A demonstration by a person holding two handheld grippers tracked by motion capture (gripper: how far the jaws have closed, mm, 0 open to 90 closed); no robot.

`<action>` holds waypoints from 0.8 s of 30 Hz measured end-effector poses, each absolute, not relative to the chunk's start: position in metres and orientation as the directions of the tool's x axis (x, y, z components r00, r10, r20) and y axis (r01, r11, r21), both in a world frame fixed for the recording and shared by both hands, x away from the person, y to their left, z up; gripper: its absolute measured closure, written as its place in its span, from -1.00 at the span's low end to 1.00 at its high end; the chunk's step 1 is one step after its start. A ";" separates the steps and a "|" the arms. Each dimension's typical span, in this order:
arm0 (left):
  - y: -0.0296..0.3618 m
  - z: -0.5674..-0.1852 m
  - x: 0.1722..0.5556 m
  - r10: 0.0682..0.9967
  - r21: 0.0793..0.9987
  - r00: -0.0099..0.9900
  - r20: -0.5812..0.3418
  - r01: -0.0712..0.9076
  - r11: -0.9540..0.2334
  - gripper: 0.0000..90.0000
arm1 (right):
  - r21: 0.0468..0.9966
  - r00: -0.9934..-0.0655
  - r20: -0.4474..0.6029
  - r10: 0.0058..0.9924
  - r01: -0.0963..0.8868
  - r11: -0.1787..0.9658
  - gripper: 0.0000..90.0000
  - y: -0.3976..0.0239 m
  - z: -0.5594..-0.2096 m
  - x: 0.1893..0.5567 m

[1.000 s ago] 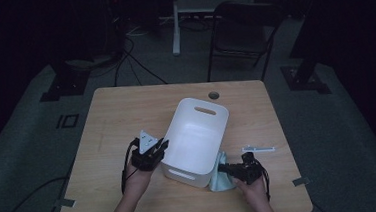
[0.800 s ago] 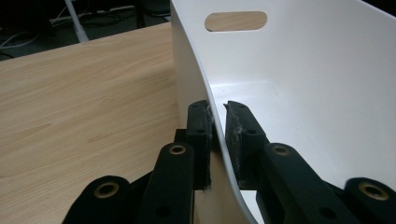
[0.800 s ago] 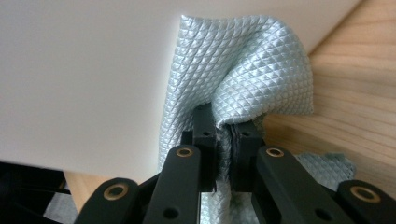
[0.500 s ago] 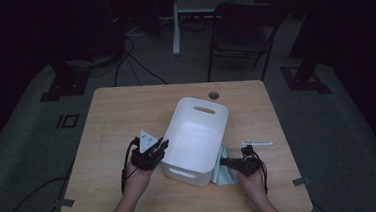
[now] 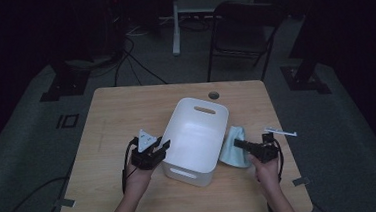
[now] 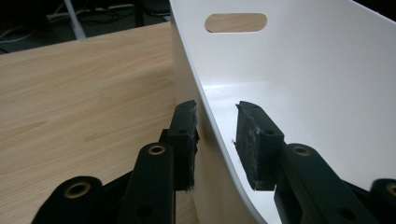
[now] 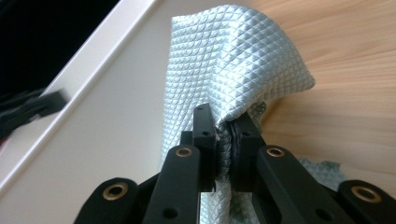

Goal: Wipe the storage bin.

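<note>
Left gripper (image 5: 163, 147): held at the left wall of the white bin (image 5: 198, 135); in the left gripper view (image 6: 215, 135) the rim is seen between the jaws, one jaw outside, one inside. The jaws have just been opening; the outer pad lies against the wall, the inner pad stands clear of it, so the bin is not gripped.
Right gripper (image 5: 238, 144): jaws closed on the pale blue cloth (image 5: 231, 147); in the right gripper view (image 7: 225, 135) a fold is seen pinched between the pads, the cloth (image 7: 233, 60) bunched above them.
Cloth position: just beside the bin's right wall, on the bench (image 5: 126, 110), touching or nearly touching the bin; contact cannot be told.
View differences: quilted weave is shown by the right gripper view; the handle slot (image 6: 236, 22) is seen close in the left gripper view; the whole layout is given by the high view.
Count: one bin, one cloth, two grippers, one small white item (image 5: 279, 130) near the bench's right edge.
Change: since the earlier frames the cloth and right gripper are found farther up along the bin's right side; the bin is unmoved.
</note>
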State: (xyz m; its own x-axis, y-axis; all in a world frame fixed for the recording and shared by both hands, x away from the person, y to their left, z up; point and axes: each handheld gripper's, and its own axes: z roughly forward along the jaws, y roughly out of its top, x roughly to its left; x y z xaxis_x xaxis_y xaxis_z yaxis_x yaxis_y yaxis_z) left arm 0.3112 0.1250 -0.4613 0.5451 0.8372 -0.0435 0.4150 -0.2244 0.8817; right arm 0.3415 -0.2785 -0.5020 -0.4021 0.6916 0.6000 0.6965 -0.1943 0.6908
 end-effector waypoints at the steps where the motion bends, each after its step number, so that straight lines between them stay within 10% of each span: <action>1: 0.125 -0.461 0.311 0.835 0.881 0.548 -0.049 0.417 -0.222 0.43 | 0.692 -0.389 0.598 0.701 0.692 -0.206 0.85 -0.285 -0.501 0.342; 6: 0.125 -0.462 0.311 0.827 0.879 0.559 -0.063 0.423 -0.219 0.33 | 0.706 -0.318 0.545 0.775 0.673 -0.220 0.76 -0.309 -0.503 0.344; 10: 0.124 -0.461 0.311 0.822 0.883 0.566 -0.066 0.416 -0.216 0.08 | 0.693 -0.247 0.559 0.791 0.663 -0.283 0.13 -0.322 -0.512 0.347; 15: 0.122 -0.460 0.309 0.809 0.885 0.583 -0.078 0.414 -0.213 -0.13 | 0.696 -0.224 0.508 0.832 0.676 -0.243 -0.18 -0.326 -0.513 0.350; 24: 0.123 -0.459 0.308 0.803 0.894 0.588 -0.092 0.403 -0.193 -0.36 | 0.707 -0.219 0.459 0.861 0.676 -0.206 -0.49 -0.328 -0.511 0.351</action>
